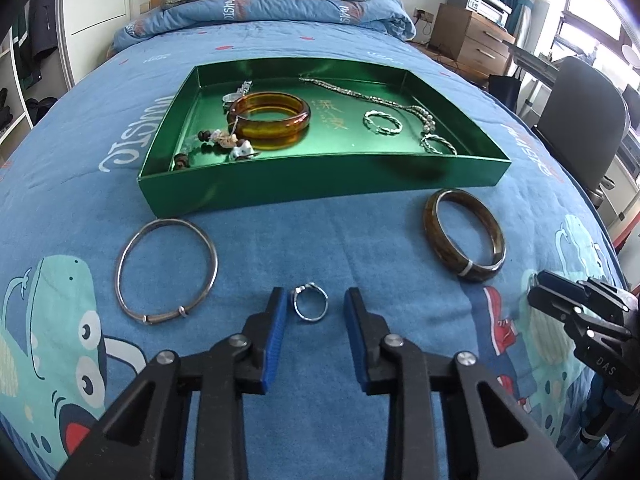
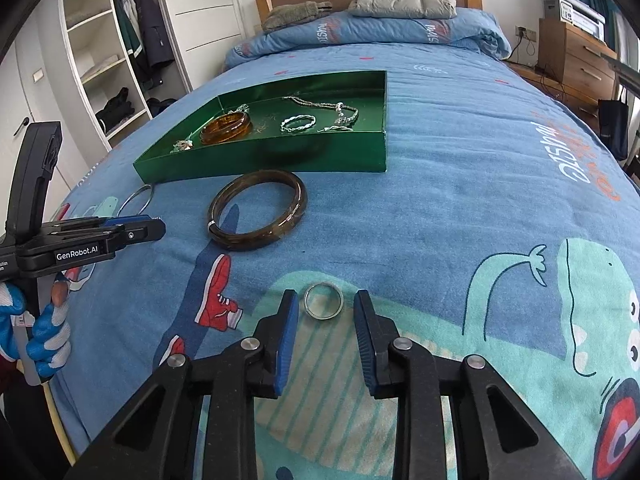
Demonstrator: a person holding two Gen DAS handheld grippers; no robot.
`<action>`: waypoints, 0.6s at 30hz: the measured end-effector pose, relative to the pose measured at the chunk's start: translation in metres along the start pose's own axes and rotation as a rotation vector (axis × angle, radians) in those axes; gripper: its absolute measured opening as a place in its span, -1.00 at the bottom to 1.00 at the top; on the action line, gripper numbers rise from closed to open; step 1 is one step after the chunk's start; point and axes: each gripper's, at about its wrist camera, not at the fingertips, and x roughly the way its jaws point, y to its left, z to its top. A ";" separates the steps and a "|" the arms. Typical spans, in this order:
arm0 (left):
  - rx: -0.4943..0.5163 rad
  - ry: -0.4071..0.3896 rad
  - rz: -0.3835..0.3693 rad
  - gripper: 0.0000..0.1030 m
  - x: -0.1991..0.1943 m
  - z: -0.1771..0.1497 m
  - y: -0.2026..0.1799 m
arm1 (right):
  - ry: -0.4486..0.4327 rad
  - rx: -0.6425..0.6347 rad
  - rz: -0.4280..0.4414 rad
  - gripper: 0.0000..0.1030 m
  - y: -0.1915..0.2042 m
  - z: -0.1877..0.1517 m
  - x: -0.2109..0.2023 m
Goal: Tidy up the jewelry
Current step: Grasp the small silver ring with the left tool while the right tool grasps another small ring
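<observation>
While both tools gape, the left tool [image 1: 316,306] straddles a silver ring [image 1: 310,307] nearer than the green tray [image 1: 320,178]; the right tool [image 2: 325,305] flanks a plain band [image 2: 323,300], neither gripped.

You see a glossy metallic-green tray [image 1: 304,184], a translucent amber bangle [image 1: 272,118], polished metal rings [image 2: 323,300], and a matt, soft cloth bedcover [image 2: 460,208].
</observation>
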 end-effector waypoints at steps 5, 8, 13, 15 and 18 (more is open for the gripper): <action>0.018 -0.004 -0.001 -0.62 0.001 -0.002 -0.004 | 0.004 -0.025 -0.012 -0.52 0.004 0.000 0.004; 0.020 -0.006 -0.004 -0.65 0.000 -0.002 -0.005 | 0.004 -0.030 -0.014 -0.57 0.005 0.000 0.005; 0.027 -0.005 -0.009 -0.65 -0.003 -0.003 -0.005 | 0.004 -0.044 -0.023 -0.60 0.007 0.000 0.006; 0.024 -0.006 -0.016 -0.66 -0.006 -0.003 -0.005 | 0.001 -0.046 -0.027 -0.60 0.009 0.000 0.005; 0.016 -0.020 -0.029 -0.66 -0.014 0.000 -0.003 | -0.010 -0.049 -0.028 -0.61 0.011 0.001 -0.001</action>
